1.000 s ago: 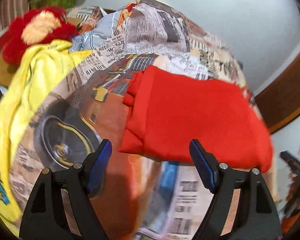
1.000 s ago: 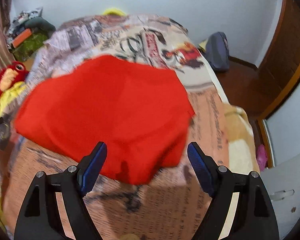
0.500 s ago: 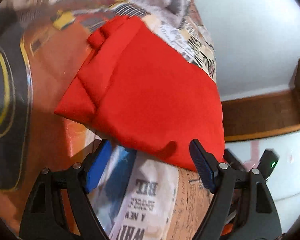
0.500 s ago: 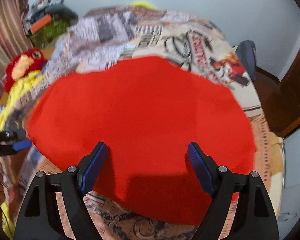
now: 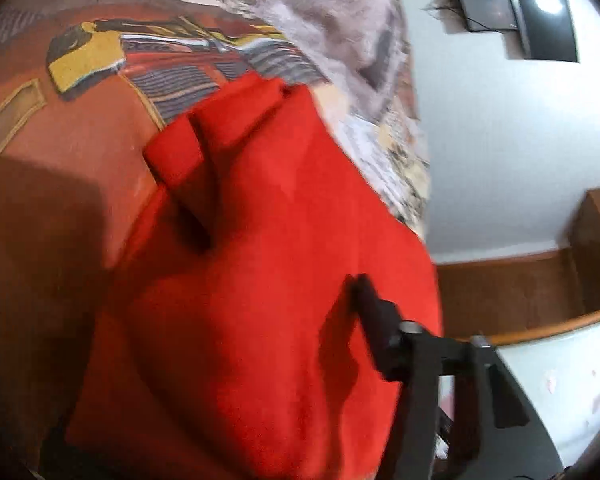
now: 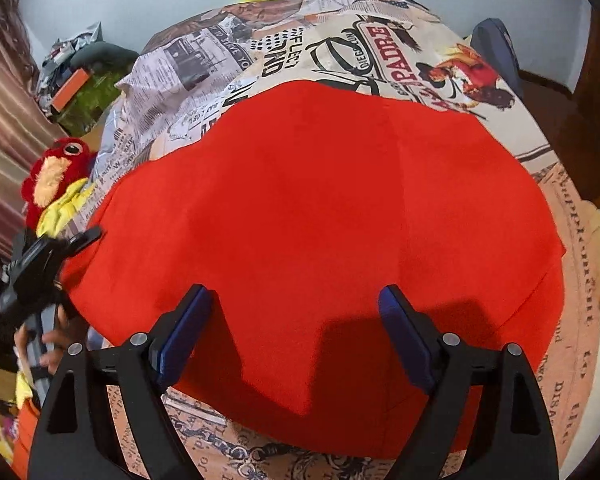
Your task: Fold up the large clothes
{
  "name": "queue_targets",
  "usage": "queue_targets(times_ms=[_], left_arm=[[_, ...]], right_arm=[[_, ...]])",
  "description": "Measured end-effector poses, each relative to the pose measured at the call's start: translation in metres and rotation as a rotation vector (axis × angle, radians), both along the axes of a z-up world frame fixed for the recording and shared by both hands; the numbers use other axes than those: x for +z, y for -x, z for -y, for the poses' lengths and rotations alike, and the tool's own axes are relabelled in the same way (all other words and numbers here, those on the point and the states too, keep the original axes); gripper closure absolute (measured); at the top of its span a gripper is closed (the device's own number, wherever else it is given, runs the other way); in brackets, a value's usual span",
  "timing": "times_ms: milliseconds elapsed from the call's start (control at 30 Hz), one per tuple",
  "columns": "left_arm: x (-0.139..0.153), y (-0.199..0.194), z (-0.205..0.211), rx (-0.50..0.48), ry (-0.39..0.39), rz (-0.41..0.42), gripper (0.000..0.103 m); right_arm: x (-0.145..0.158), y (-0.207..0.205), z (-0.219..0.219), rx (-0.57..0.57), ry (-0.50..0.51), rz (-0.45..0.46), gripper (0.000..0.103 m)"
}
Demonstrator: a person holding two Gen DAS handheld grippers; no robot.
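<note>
A folded red garment (image 6: 320,216) lies flat on the printed bedspread (image 6: 340,48). My right gripper (image 6: 292,344) is open, its blue pads hovering over the garment's near edge, holding nothing. In the left wrist view the red garment (image 5: 268,280) fills the frame, with a folded sleeve (image 5: 204,148) at its far left. Only one black finger (image 5: 376,320) of my left gripper shows, over the cloth; the other is hidden, so its state is unclear. The left gripper also shows at the garment's left edge in the right wrist view (image 6: 76,240).
A red plush toy (image 6: 56,168) and yellow cloth (image 6: 64,208) lie left of the garment. Clutter (image 6: 84,76) sits at the far left corner. A dark bag (image 6: 496,52) stands beyond the bed's right side. A wall television (image 5: 512,4) hangs above.
Both grippers have moved in close to the red garment, which now fills both views. The left gripper has dropped low at the garment's left edge, with one finger out of sight.
</note>
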State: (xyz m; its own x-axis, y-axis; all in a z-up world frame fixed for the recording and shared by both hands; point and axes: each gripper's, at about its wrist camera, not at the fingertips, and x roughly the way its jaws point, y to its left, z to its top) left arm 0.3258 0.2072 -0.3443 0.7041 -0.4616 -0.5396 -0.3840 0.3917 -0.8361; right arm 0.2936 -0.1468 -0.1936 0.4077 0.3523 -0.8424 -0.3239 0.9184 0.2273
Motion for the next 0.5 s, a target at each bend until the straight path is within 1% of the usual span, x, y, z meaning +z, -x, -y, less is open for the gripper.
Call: queue_targets(times_ms=[33,100,133,167,233,333,400,433,500], left_arm=[[-0.001,-0.004,0.000,0.023,-0.003,-0.020,0.066],[-0.004,-0.009,-0.002,0.060,0.018,-0.040,0.075],[-0.001,-0.010,-0.004,0.078,0.012,-0.053,0.086],[0.002,-0.010,-0.007,0.085,0.000,-0.053,0.094],[0.017,-0.009,-0.012,0.089,-0.033,-0.034,0.094],[0.054,0.004,-0.016,0.082,-0.143,0.023,0.095],[0.084,0.012,-0.016,0.078,-0.212,0.102,0.095],[0.105,0.020,-0.016,0.077,-0.255,0.153,0.095],[0.136,0.027,-0.014,0.076,-0.327,0.212,0.095]], right_arm=[[0.002,0.001,-0.002,0.000,0.008,0.001,0.019],[0.005,-0.001,-0.002,-0.002,0.011,-0.003,0.019],[0.008,-0.001,-0.003,-0.005,0.015,-0.005,0.019],[0.009,-0.002,-0.003,-0.008,0.017,-0.005,0.019],[0.017,-0.002,-0.009,-0.009,0.024,0.002,0.019],[0.032,0.001,-0.024,0.012,0.024,0.037,0.019],[0.042,0.003,-0.037,0.028,0.025,0.063,0.019],[0.046,0.003,-0.044,0.039,0.023,0.072,0.019],[0.052,0.005,-0.062,0.070,0.013,0.081,0.019]])
